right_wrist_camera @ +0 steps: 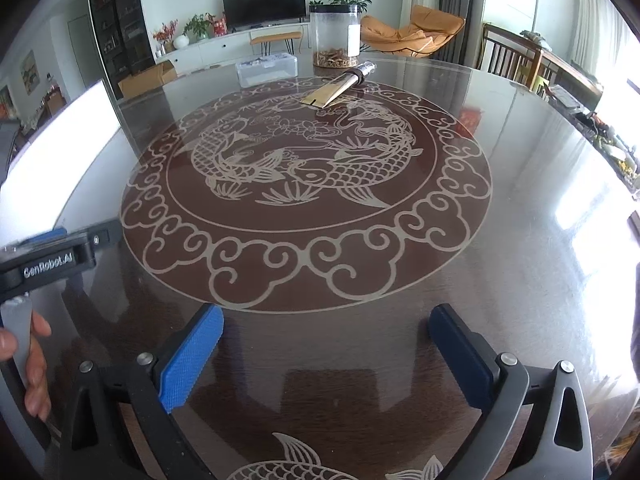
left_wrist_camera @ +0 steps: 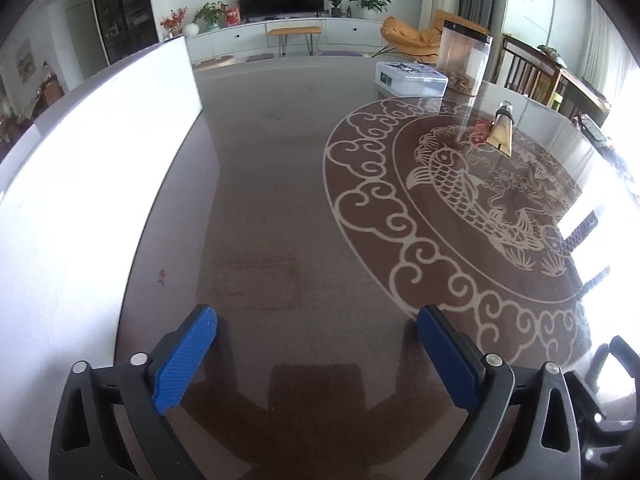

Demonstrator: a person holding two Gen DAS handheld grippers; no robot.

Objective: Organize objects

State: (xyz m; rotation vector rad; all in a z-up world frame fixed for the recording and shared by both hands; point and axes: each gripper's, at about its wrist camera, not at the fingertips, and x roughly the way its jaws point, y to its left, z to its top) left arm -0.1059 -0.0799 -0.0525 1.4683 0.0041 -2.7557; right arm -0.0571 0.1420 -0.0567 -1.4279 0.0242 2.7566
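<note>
Both tongs, left (left_wrist_camera: 316,360) and right (right_wrist_camera: 326,360), gape wide and empty above the worktop (right_wrist_camera: 520,264). A clear jar (right_wrist_camera: 335,36) stands at the far side; a gold-wrapped tool (right_wrist_camera: 340,86) lies just beside it.

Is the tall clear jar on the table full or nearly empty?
Nearly empty: the jar stands upright, lid on, with only a shallow brown layer at the bottom.

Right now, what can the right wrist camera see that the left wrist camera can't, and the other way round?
Only the right wrist view shows a hand holding the left gripper's handle, the whole round fish pattern on the table, and a cardboard box on the floor.

Only the left wrist view shows the left gripper, open and empty, beside the tall white board.

Both show the clear jar, the flat plastic box, the gold tool lying on the table, and the TV. The right gripper is open and empty too.
</note>
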